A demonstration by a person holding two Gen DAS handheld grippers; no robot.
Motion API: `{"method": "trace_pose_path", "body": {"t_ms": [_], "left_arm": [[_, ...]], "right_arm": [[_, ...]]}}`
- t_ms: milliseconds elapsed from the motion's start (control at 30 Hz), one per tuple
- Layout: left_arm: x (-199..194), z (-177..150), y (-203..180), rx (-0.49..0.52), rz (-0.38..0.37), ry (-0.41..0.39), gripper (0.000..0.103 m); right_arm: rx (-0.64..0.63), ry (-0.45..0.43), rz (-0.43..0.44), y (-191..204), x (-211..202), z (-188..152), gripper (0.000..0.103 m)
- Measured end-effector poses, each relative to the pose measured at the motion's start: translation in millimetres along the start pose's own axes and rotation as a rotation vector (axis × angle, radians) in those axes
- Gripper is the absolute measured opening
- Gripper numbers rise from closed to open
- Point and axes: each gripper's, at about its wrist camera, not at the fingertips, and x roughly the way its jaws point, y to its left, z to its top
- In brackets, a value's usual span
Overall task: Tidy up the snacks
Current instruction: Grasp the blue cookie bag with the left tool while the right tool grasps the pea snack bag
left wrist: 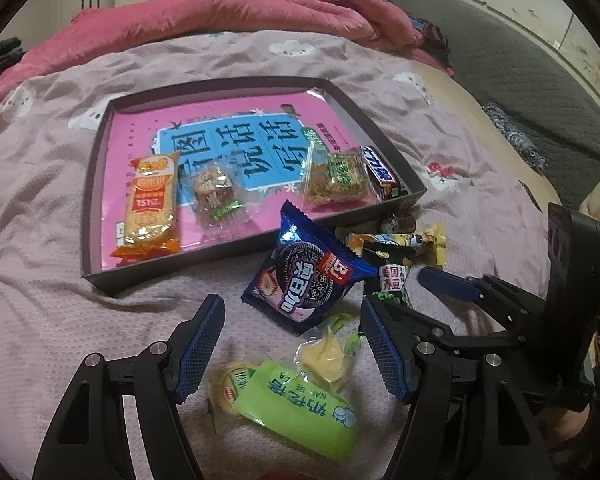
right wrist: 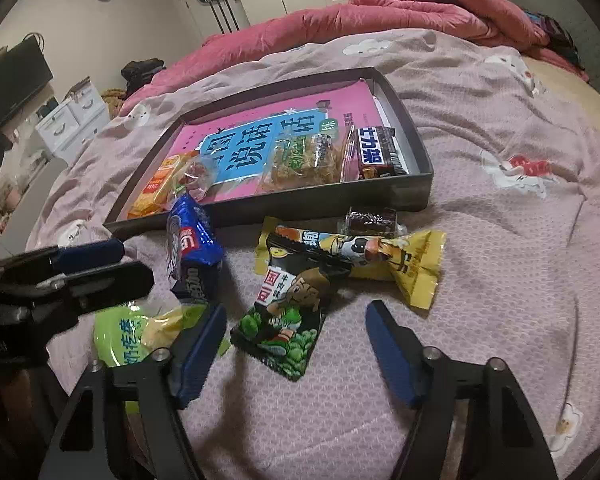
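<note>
While bedded, tray (left wrist: 256, 254) holds four snacks (left wrist: 150, 206).

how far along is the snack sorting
Done: four snacks lie in the tray, including the orange cracker pack and chocolate bar. In hand: nothing; both jaws open. Left on the bed: Oreo pack, green pea packet, yellow wrapper, green pack.

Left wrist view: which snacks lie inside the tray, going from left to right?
Orange cracker pack → clear-wrapped brown snack → green-labelled crispy bar → dark chocolate bar, all lying in the dark tray.
</note>
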Motion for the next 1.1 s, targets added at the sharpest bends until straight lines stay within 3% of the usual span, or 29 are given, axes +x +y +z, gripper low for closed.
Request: {"method": "trace_pose_path", "body": {"t_ms": [200, 433, 1100], "left_arm": [[10.3, 0.8, 0.2, 0.001, -0.006, 0.023, 0.072], [23.4, 3.6, 0.8, 0.007, -0.006, 0.045, 0.072], [55.6, 12.8, 0.0, -0.010, -0.042, 0.067, 0.071]], "right_arm": [[-0.021, 0.006, 0.017, 2.1, 9.3, 1.8, 0.051], [-0.050, 0.000, 0.032, 3.3, 10.8, 0.6, 0.043], [-0.045, -0.048, 0.013, -4.9, -10.3, 0.2, 0.039]]}}
